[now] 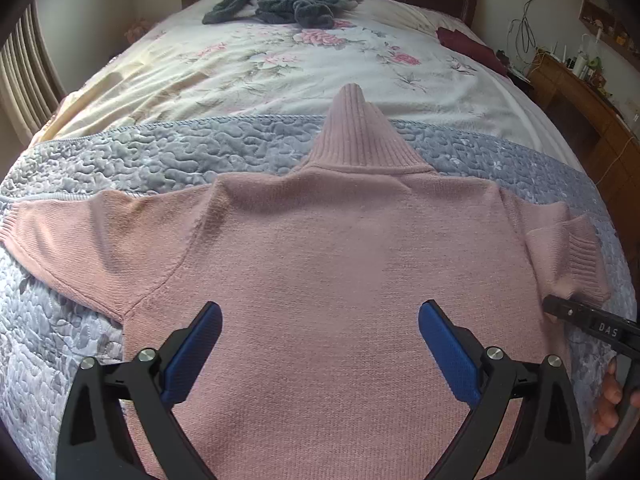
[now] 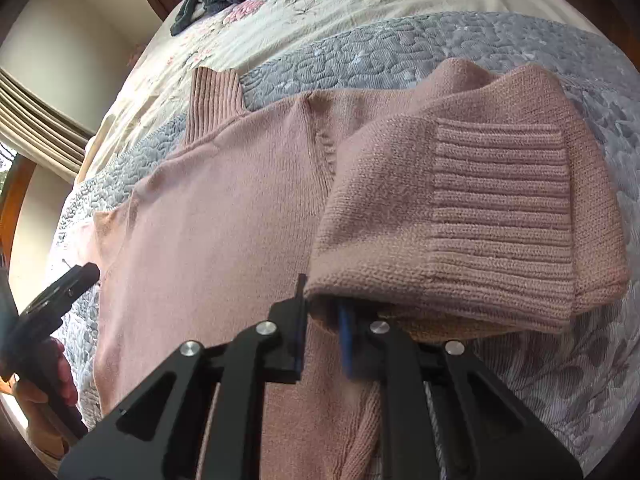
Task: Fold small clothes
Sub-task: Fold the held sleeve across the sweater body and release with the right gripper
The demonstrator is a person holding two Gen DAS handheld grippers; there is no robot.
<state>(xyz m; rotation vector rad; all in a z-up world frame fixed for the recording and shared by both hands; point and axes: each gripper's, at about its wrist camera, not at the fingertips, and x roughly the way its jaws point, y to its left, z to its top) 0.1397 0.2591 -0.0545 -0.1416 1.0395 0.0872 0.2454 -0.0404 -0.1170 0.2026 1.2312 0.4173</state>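
A pink knit sweater (image 1: 320,248) lies flat on a grey quilted blanket (image 1: 160,156), its ribbed collar (image 1: 356,132) pointing toward the head of the bed. My left gripper (image 1: 320,308) hovers open over the sweater's lower body, with nothing between its blue pads (image 1: 196,352). My right gripper (image 2: 322,304) is shut on the edge of the right sleeve (image 2: 460,208), which is lifted and doubled over so the ribbed cuff (image 2: 504,200) faces up. In the left wrist view the right gripper's finger (image 1: 560,308) shows at the sleeve's lower edge.
A dark grey garment (image 1: 280,0) is heaped near the headboard on the floral bedspread (image 1: 280,68). A maroon cloth (image 1: 468,44) lies at the bed's right edge. A cluttered wooden desk (image 1: 580,92) stands to the right. A person's hand (image 1: 608,396) holds the right gripper.
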